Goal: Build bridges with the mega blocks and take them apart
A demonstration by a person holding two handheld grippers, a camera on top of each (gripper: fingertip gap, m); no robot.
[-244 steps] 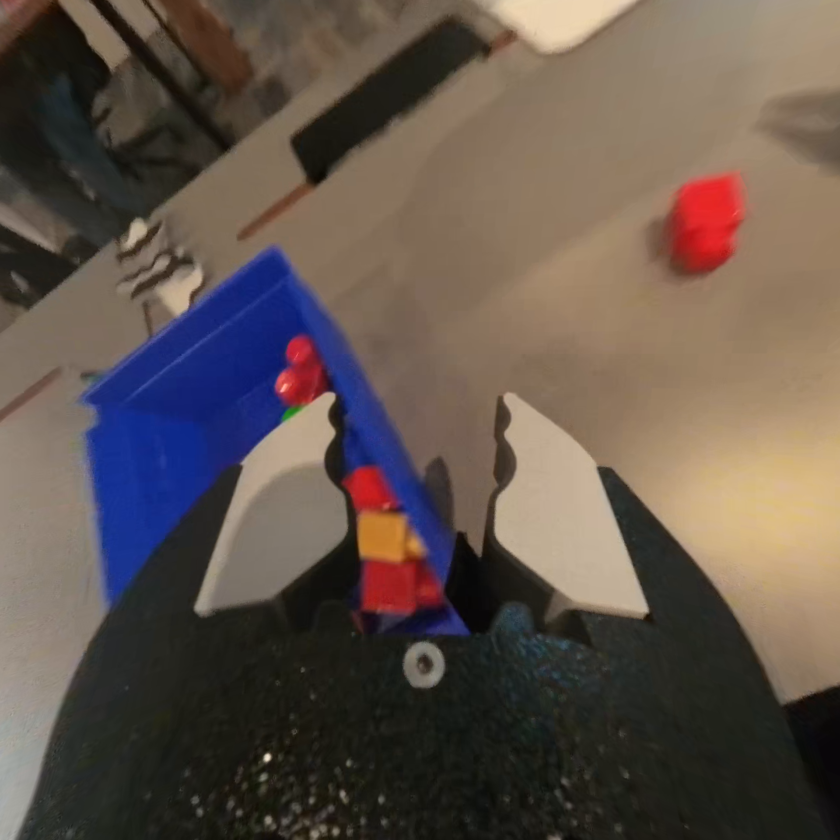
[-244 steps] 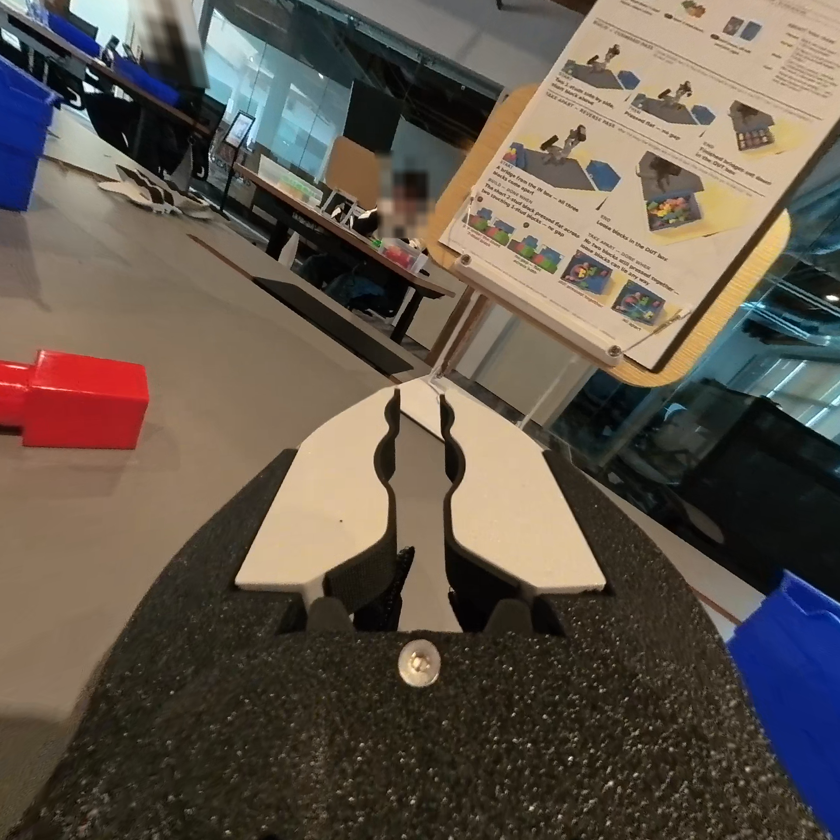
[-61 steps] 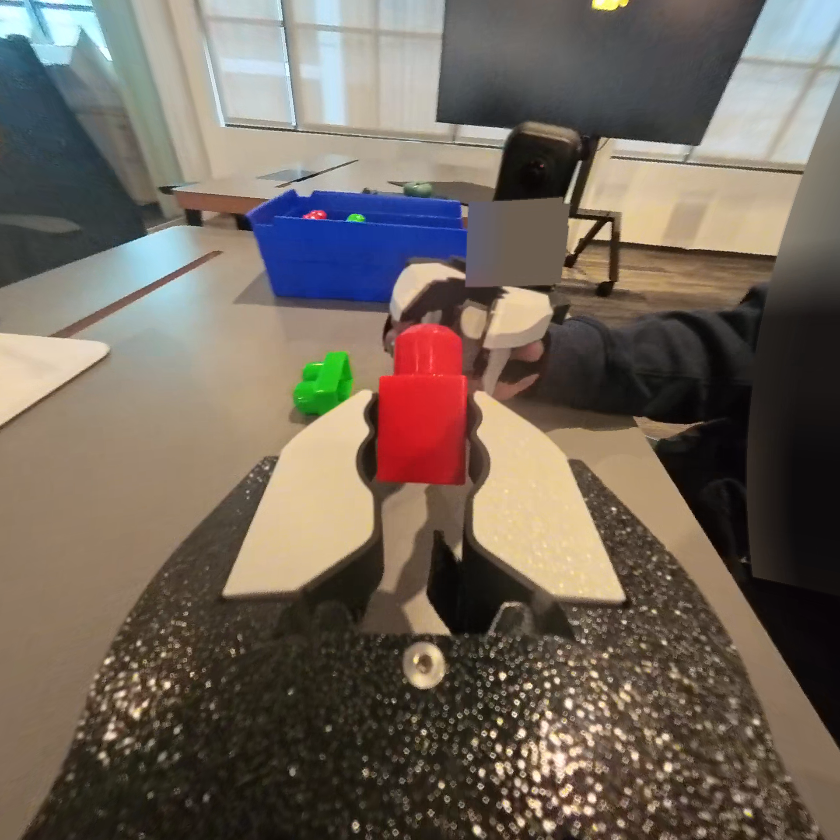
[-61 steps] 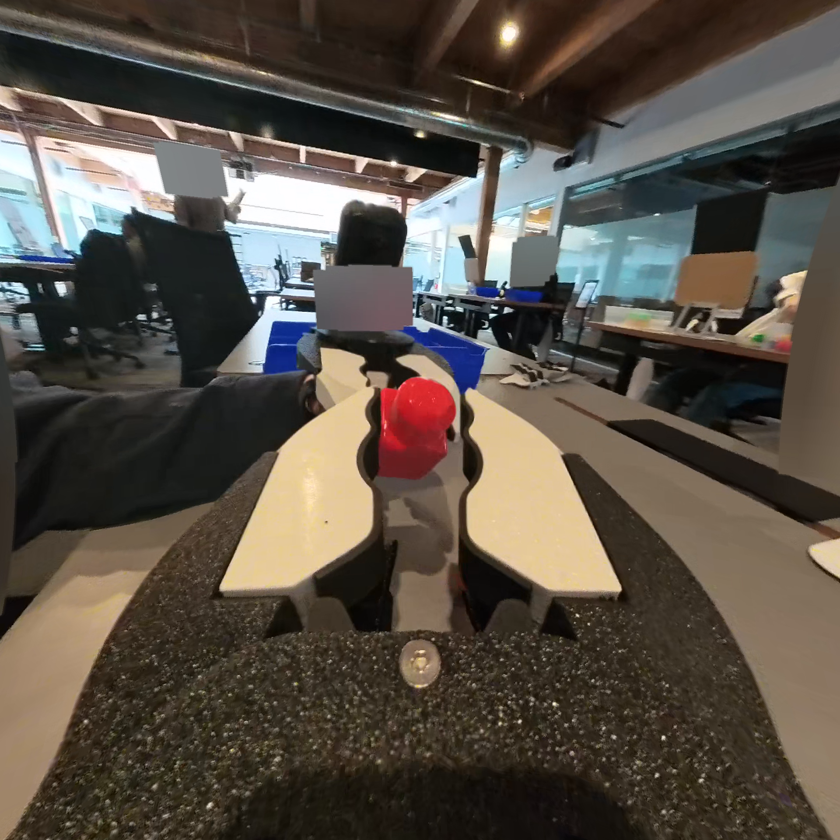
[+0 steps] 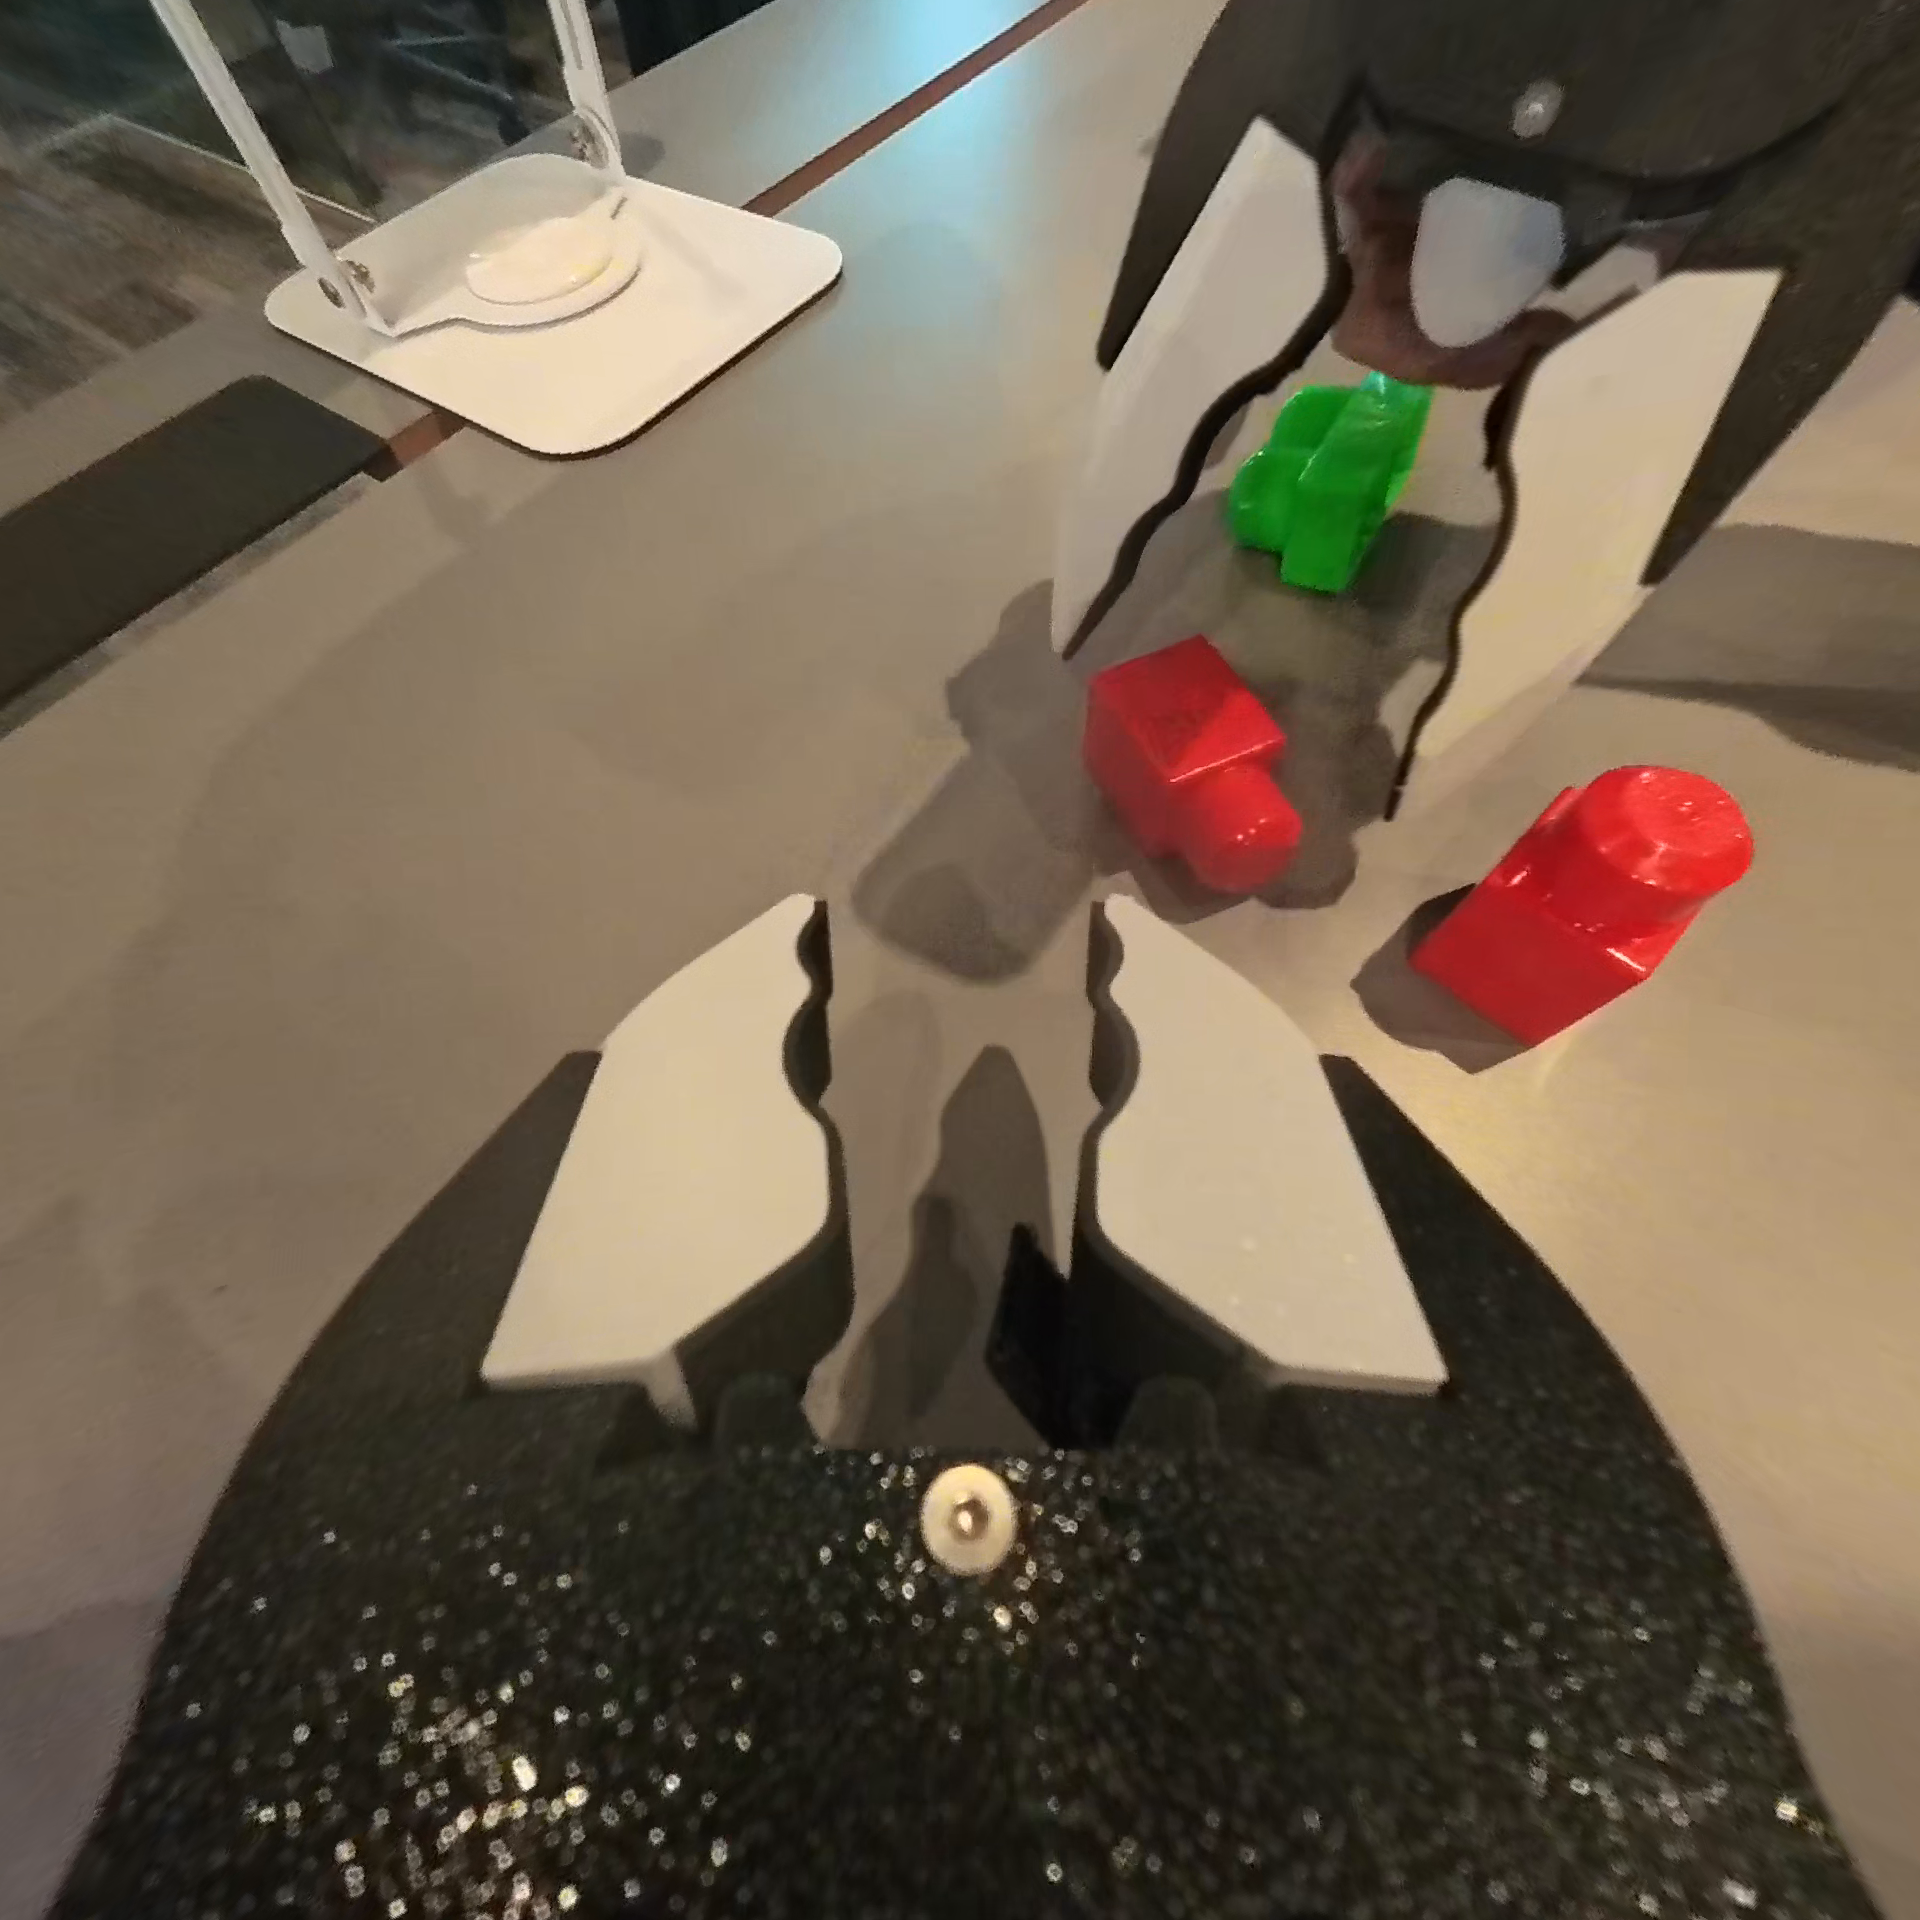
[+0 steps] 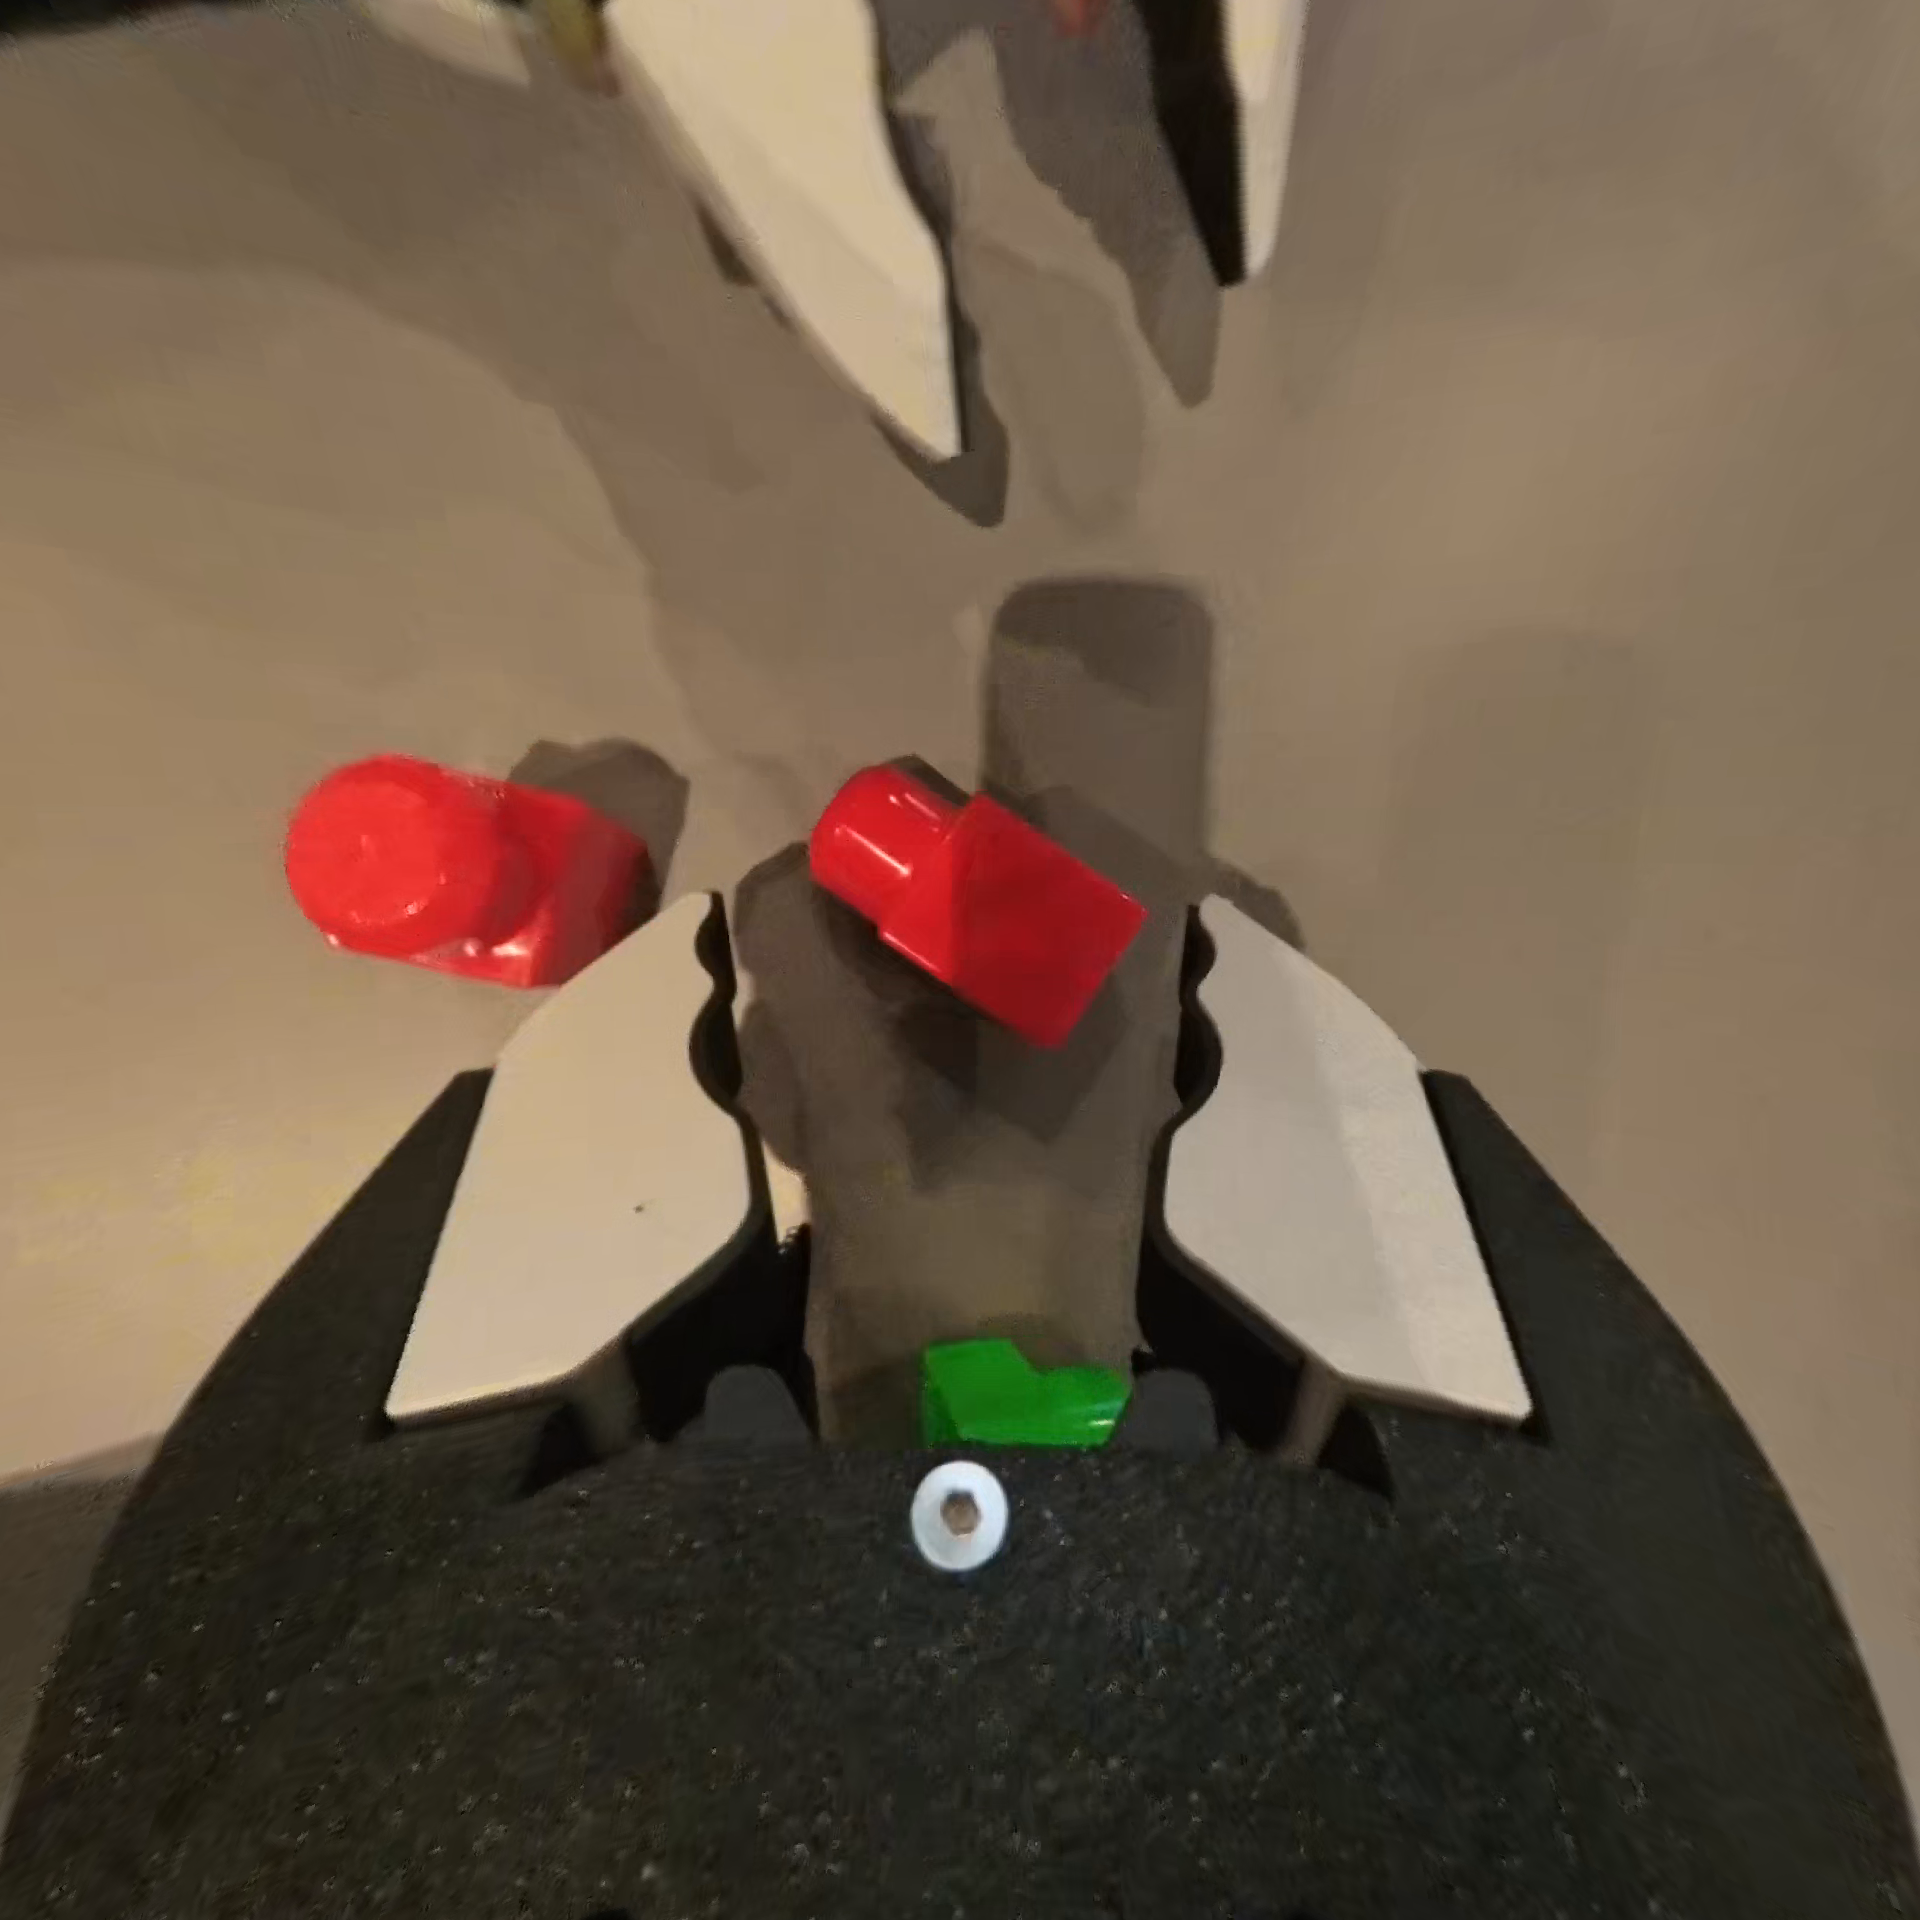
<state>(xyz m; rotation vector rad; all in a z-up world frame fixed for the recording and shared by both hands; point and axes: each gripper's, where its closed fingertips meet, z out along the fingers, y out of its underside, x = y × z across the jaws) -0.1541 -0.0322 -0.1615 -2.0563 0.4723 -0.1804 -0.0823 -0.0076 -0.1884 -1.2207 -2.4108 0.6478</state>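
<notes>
Two red one-stud blocks and a green block lie loose on the grey table (image 5: 416,779). One red block (image 5: 1184,758) lies on its side, stud toward me. The other red block (image 5: 1590,914) sits tilted to its right. The green block (image 5: 1320,478) lies beyond them. My left gripper (image 5: 961,925) is open and empty, just short of the first red block. My right gripper (image 5: 1231,727) reaches in from the top right, open, jaws either side of that block. In the right wrist view my right gripper (image 6: 956,914) is open over that red block (image 6: 977,914). The other red block (image 6: 447,873) is to the left and the green block (image 6: 1023,1392) is near the palm. My left gripper (image 6: 1091,353) shows at the top.
A white stand base (image 5: 551,281) with clear plastic legs sits at the far left of the table. A dark strip (image 5: 156,478) and a brown seam run along the table's far edge.
Two seconds ago each gripper was shut on a red block, held up facing the other. Now both are open and empty, tilted down at the table, and both red blocks lie on it.
</notes>
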